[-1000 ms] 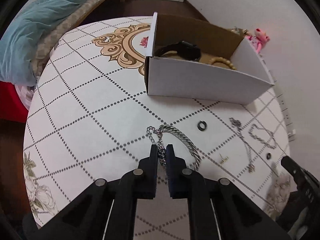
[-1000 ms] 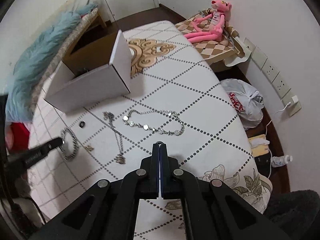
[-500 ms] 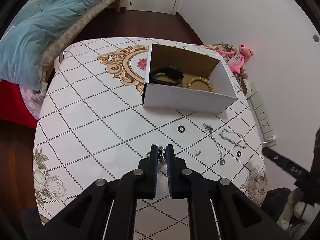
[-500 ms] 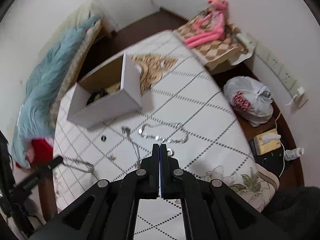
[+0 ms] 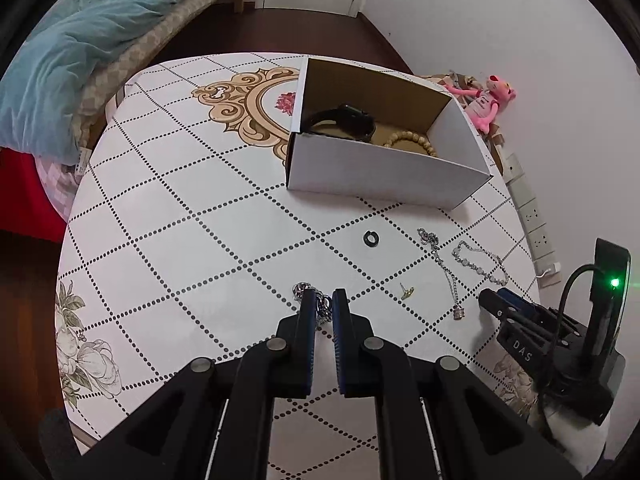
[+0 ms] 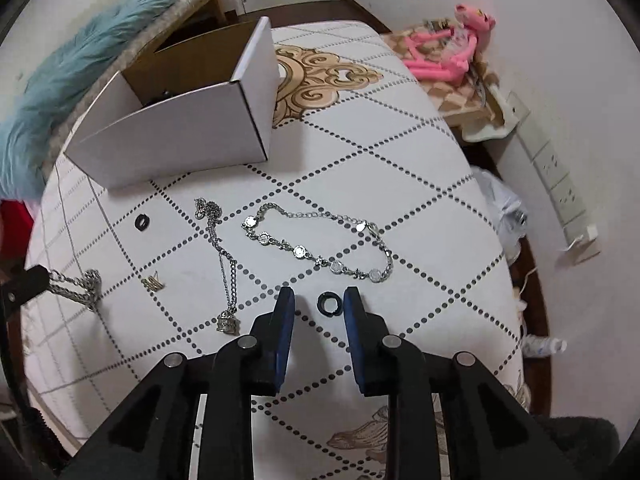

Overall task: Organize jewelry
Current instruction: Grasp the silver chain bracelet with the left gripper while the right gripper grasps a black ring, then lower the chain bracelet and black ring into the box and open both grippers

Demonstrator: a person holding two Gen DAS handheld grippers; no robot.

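My left gripper [image 5: 321, 298] is shut on a thick silver chain [image 5: 316, 304], which hangs from it above the table; the chain also shows in the right wrist view [image 6: 78, 284]. My right gripper [image 6: 319, 300] is open, its jaws either side of a small black ring [image 6: 329, 303] on the table. A white open box [image 5: 384, 176] holds a black watch [image 5: 344, 122] and a wooden bead bracelet [image 5: 412, 142]. On the table lie a silver charm bracelet [image 6: 320, 244], a pendant necklace [image 6: 226, 268], a gold earring [image 6: 154, 282] and another black ring [image 6: 143, 222].
The round table [image 5: 180, 220] has a dotted diamond cloth. A bed with a blue blanket [image 5: 80, 48] is at the left. A pink plush toy [image 6: 452, 44] lies on a stool at the right, near wall sockets [image 6: 560, 184].
My left gripper lifted the silver chain off the table and came back nearer the table. My right gripper opened and dropped down around the black ring.
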